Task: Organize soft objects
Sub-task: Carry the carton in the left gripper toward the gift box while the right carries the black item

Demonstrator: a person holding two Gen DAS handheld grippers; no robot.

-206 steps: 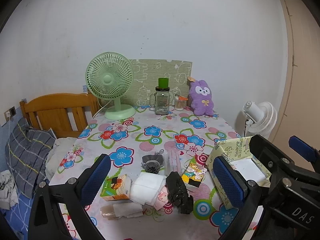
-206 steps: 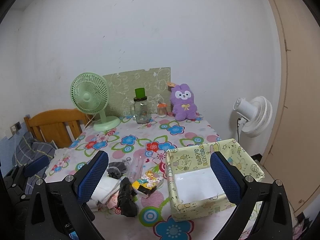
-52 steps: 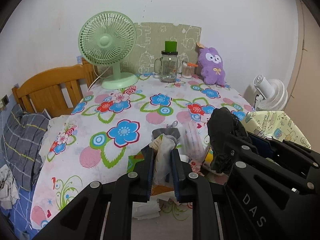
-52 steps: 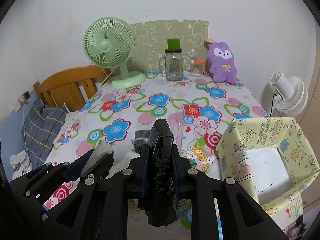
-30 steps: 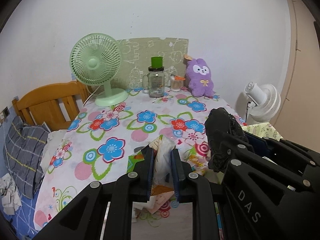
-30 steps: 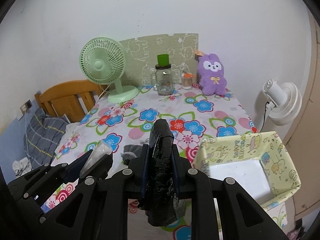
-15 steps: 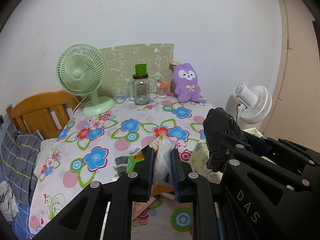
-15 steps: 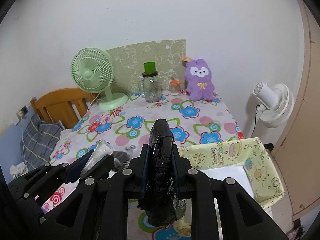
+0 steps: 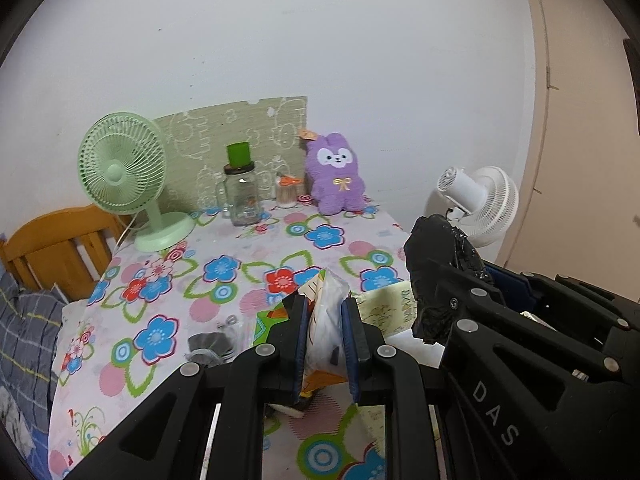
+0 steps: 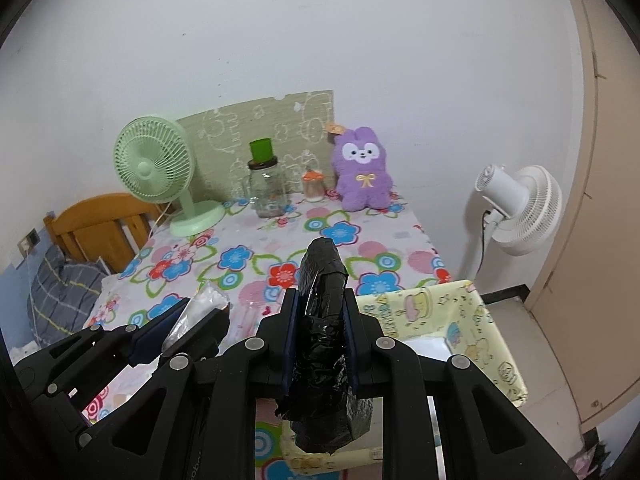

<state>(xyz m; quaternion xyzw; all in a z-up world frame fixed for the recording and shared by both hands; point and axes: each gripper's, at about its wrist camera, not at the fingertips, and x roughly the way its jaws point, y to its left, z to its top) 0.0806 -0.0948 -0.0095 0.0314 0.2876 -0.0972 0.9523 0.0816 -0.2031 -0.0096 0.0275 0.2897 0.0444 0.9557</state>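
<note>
My left gripper (image 9: 325, 316) is shut on a soft plastic-wrapped packet (image 9: 326, 324) with orange and white print, held above the flowered tablecloth (image 9: 224, 280). The right gripper (image 10: 318, 320) is shut on a crumpled black plastic bundle (image 10: 322, 344), which hangs above the near wall of the yellow cartoon-print box (image 10: 464, 320). In the left wrist view the black bundle (image 9: 440, 272) sits to the right, and a strip of the yellow box (image 9: 384, 308) shows between the grippers. The left gripper's packet (image 10: 200, 312) shows at the left of the right wrist view.
A grey rolled item (image 9: 210, 346) lies on the cloth left of the packet. At the table's far end stand a green fan (image 9: 124, 172), a glass jar (image 9: 240, 196) and a purple plush rabbit (image 9: 336, 180). A white fan (image 10: 516, 208) stands right of the table, a wooden headboard (image 9: 56, 244) at the left.
Both grippers have moved to the right, carrying the packet and the black bundle. The yellow box has come under the right gripper, and the items left on the cloth have slid leftward in view.
</note>
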